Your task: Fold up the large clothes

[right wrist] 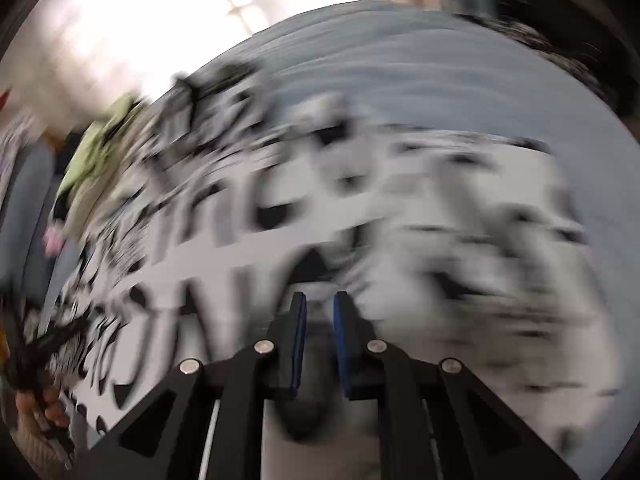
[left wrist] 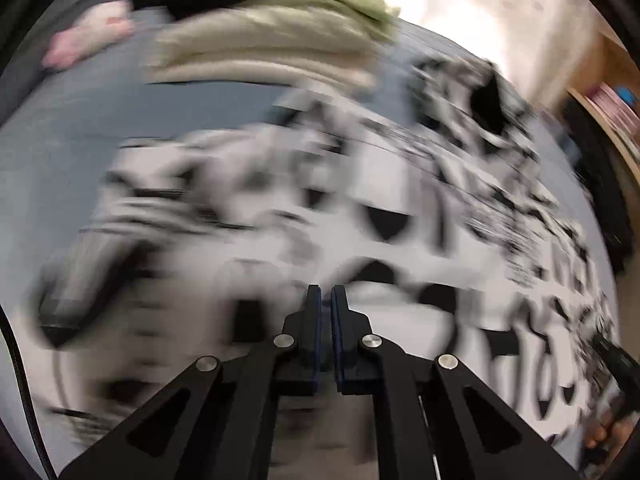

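A large white garment with bold black print [left wrist: 360, 208] lies spread over a grey bed [left wrist: 80, 128]; both views are heavily motion-blurred. My left gripper [left wrist: 326, 296] hovers over the garment's near part with its jaws almost together, and I cannot tell whether cloth sits between them. My right gripper [right wrist: 320, 304] is over the same garment [right wrist: 280, 220] with a narrow gap between its blue pads, and blurred cloth seems to lie in the gap. The right gripper also shows at the left wrist view's lower right edge [left wrist: 612, 356].
A stack of folded beige and green clothes [left wrist: 280, 32] sits at the far side of the bed, with a pink item [left wrist: 84, 40] to its left. A wooden shelf [left wrist: 608, 108] stands at the right. The other hand [right wrist: 44, 404] shows at lower left.
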`<state>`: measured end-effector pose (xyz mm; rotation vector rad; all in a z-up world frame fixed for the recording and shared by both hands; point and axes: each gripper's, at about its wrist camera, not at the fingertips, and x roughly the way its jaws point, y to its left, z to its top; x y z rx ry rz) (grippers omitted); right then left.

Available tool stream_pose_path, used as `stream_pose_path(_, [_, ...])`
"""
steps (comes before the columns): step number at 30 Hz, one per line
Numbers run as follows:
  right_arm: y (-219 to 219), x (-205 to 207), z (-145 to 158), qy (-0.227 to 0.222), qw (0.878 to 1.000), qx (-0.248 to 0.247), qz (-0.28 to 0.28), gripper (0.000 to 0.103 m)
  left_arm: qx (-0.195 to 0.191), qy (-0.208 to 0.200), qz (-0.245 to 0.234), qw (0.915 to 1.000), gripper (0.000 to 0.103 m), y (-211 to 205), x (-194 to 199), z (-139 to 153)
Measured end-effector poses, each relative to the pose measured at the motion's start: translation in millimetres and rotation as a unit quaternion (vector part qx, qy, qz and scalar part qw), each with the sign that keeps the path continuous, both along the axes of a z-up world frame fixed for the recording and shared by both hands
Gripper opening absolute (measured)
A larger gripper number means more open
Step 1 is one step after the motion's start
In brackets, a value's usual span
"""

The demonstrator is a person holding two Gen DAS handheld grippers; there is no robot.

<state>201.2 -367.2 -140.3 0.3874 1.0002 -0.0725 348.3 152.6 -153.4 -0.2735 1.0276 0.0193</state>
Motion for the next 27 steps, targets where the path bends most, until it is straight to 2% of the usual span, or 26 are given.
stream_pose_path(1, [-13, -8, 2, 0.000, 1.000, 0.001, -0.019, 0.012, 0.008, -0.001, 0.022, 0.9997, 0.005, 16, -4, 1])
stream_pose_path(2, [-25, -17, 3, -0.004, 0.999, 0.022, -0.029, 0.011, 0.007, 0.001, 0.042, 0.9991, 0.005, 32, -7, 2])
stream_pose_path(3, [-31, -23, 3, -0.006, 0.999, 0.032, -0.037, 0.011, -0.005, 0.004, 0.059, 0.9982, 0.005, 48, -12, 1])
stream_pose_path(5, [-35, -36, 5, -0.008, 0.998, 0.022, -0.051, 0.011, -0.030, 0.006, 0.078, 0.9965, 0.003, 72, -19, -1])
stream_pose_path(6, [-34, -42, 7, -0.009, 0.998, 0.017, -0.053, 0.012, -0.029, 0.004, 0.081, 0.9963, 0.002, 76, -23, 0])
stream_pose_path(11, [-18, -52, 15, -0.004, 0.999, -0.013, -0.050, 0.015, 0.009, 0.009, 0.073, 0.9972, 0.002, 69, -33, 8])
stream_pose_path(17, [-9, -63, 33, -0.005, 0.999, 0.002, -0.035, 0.015, -0.014, 0.023, 0.061, 0.9977, 0.003, 60, -38, 19])
stream_pose_path(27, [12, -64, 60, -0.015, 1.000, 0.008, -0.004, 0.015, 0.012, 0.013, 0.013, 0.9998, 0.006, 47, -51, 61])
